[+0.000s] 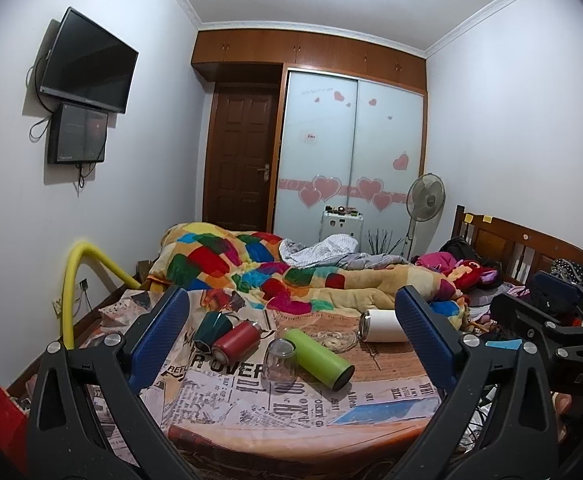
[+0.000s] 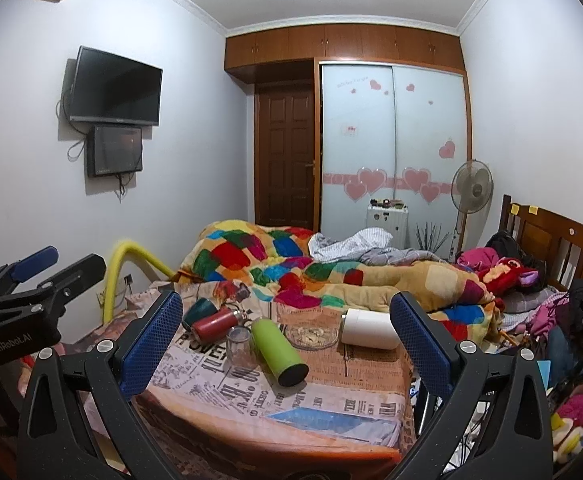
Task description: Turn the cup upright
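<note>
The bed [image 1: 331, 276] fills the far half of the room, heaped with a patchwork quilt [image 1: 227, 260] in bright blocks of colour, and behind it stand a frosted sliding wardrobe [image 1: 351, 140] with pink heart stickers, a dark wooden door [image 1: 239, 160] and a pedestal fan [image 1: 425, 196]. A television [image 1: 87, 62] hangs on the left wall above a smaller screen [image 1: 77, 134].

In front of the bed sits the worktop [image 1: 299, 408], covered by a newspaper-print cloth [image 1: 227, 392].

Both claws hover above its near edge, touching nothing. The left claw [image 1: 291, 340] is spread wide, its blue pads framing most of the vessels. The right claw [image 2: 287, 344] is spread just as wide and is likewise empty.

On the cloth, a white tumbler [image 1: 383, 326] lies on its side at the far right, near a shallow glass dish [image 1: 335, 338]. A green bottle [image 1: 317, 358] lies on its side across the middle. Just beside its left flank stands a clear glass cup [image 1: 278, 362], mouth down, base up. Farther left, a red bottle [image 1: 237, 344] lies on its side, touching a dark green mug [image 1: 211, 330] that is tipped over behind it.
</note>
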A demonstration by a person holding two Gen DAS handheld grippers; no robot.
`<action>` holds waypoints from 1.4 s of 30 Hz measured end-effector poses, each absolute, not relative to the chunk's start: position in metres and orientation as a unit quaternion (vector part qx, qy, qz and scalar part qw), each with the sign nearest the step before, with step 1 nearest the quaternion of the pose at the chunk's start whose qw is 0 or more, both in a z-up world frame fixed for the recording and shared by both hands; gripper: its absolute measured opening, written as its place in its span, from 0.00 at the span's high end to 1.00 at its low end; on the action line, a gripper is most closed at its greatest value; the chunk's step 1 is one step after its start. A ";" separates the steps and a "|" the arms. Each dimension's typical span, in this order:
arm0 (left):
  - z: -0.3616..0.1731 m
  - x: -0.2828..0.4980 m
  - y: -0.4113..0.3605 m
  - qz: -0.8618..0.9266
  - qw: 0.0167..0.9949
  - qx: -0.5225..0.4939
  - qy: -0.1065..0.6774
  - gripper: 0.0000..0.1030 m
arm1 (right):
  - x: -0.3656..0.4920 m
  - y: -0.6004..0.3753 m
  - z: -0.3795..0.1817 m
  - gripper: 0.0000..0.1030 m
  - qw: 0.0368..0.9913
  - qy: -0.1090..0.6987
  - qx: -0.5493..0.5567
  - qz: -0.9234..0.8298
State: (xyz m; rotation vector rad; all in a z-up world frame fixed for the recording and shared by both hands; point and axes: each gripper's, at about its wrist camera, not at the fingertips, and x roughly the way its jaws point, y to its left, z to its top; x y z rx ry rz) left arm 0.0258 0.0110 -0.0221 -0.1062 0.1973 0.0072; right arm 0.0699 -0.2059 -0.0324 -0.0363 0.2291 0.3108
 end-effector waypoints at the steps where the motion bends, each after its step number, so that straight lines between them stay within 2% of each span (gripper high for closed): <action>1: -0.024 0.030 0.013 0.005 0.993 -0.055 0.102 0.00 | 0.073 -0.205 -0.034 0.00 0.981 0.118 -0.019 0.154; 11: -0.067 0.090 0.044 0.035 0.983 -0.065 0.167 0.00 | 0.158 -0.190 -0.076 0.00 0.962 0.212 -0.065 0.158; 25: -0.160 0.173 0.073 0.052 0.950 -0.080 0.297 0.00 | 0.314 -0.140 -0.178 0.02 0.869 0.422 -0.139 0.217; 28: -0.171 0.181 0.072 0.050 0.947 -0.079 0.307 0.00 | 0.338 -0.133 -0.196 0.06 0.845 0.461 -0.140 0.235; 35: -0.183 0.194 0.069 0.048 0.944 -0.071 0.318 0.00 | 0.377 -0.114 -0.229 0.28 0.799 0.519 -0.151 0.263; 40: -0.188 0.198 0.070 0.049 0.943 -0.075 0.320 0.00 | 0.382 -0.110 -0.243 0.32 0.784 0.533 -0.164 0.271; 42: -0.188 0.200 0.070 0.050 0.943 -0.077 0.320 0.00 | 0.386 -0.108 -0.248 0.37 0.781 0.538 -0.166 0.269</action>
